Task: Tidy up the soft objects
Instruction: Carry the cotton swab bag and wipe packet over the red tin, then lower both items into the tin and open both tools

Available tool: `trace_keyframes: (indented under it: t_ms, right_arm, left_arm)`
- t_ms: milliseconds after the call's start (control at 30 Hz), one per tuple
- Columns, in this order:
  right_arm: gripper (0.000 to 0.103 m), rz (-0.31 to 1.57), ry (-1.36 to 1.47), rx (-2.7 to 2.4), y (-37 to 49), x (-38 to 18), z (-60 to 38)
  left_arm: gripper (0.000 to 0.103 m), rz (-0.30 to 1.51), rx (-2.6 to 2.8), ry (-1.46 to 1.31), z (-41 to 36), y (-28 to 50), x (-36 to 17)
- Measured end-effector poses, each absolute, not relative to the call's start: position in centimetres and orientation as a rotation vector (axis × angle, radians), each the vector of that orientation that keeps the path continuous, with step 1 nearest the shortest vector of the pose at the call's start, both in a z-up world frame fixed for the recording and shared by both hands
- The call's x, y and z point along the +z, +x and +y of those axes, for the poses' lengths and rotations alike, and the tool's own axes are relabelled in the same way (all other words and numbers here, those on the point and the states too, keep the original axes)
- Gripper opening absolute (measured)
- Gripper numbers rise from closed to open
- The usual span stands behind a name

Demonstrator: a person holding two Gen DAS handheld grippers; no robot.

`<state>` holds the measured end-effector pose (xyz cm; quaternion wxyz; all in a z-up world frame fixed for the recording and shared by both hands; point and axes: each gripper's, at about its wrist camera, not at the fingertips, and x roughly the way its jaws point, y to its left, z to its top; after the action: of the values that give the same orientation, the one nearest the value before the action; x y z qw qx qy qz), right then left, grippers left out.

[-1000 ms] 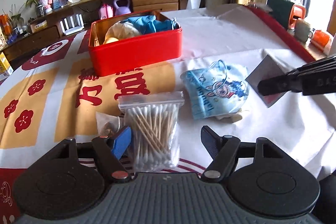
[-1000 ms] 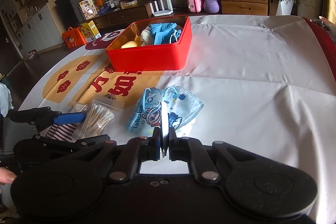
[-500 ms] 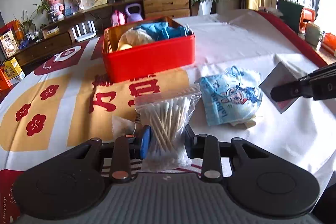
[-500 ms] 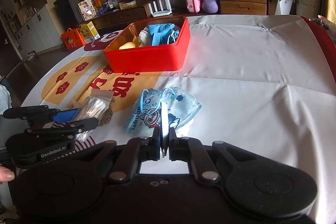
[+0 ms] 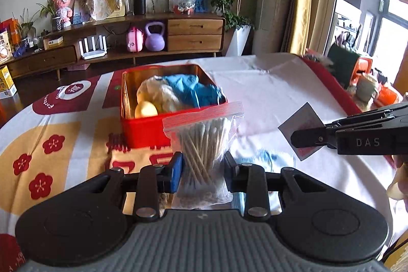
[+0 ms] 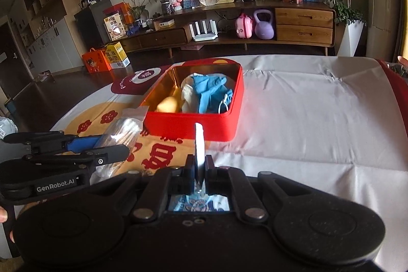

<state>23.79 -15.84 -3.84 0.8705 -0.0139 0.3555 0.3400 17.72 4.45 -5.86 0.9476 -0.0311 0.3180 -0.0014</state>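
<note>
We hold the bag of cotton swabs [image 5: 204, 144] pinched in the left gripper [image 5: 202, 170] just short of the red tin [image 5: 142, 131]; the right gripper [image 6: 199, 170] fingers clamp a thin sachet [image 6: 199, 142] (both probably bound for the tin), lifted off the counter [image 6: 306, 119]

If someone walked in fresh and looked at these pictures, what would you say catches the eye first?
Most likely the red tin at the table's middle, open, with blue gloves, a white bundle and a yellow ball inside. Next, the zip bag of cotton swabs, held in front of the tin in the left gripper. On the right, the right gripper pinches a thin flat packet, seen edge-on from its own camera.
</note>
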Motion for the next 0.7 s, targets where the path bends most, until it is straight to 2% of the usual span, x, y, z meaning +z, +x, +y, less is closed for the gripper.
trace_keyframes:
  t_ms: [467,700]
  right_arm:
    - [0.006,0.690,-0.071,0.713,29.6,-1.3,-10.4]
    - [0.006,0.691,-0.084,0.686,33.0,-1.7,-7.9]
  left_arm:
    - [0.032,0.611,0.057,-0.029,9.1,25.4,-3.0]
    - [0.032,0.643,0.080,-0.057,11.3,30.0,-3.7]
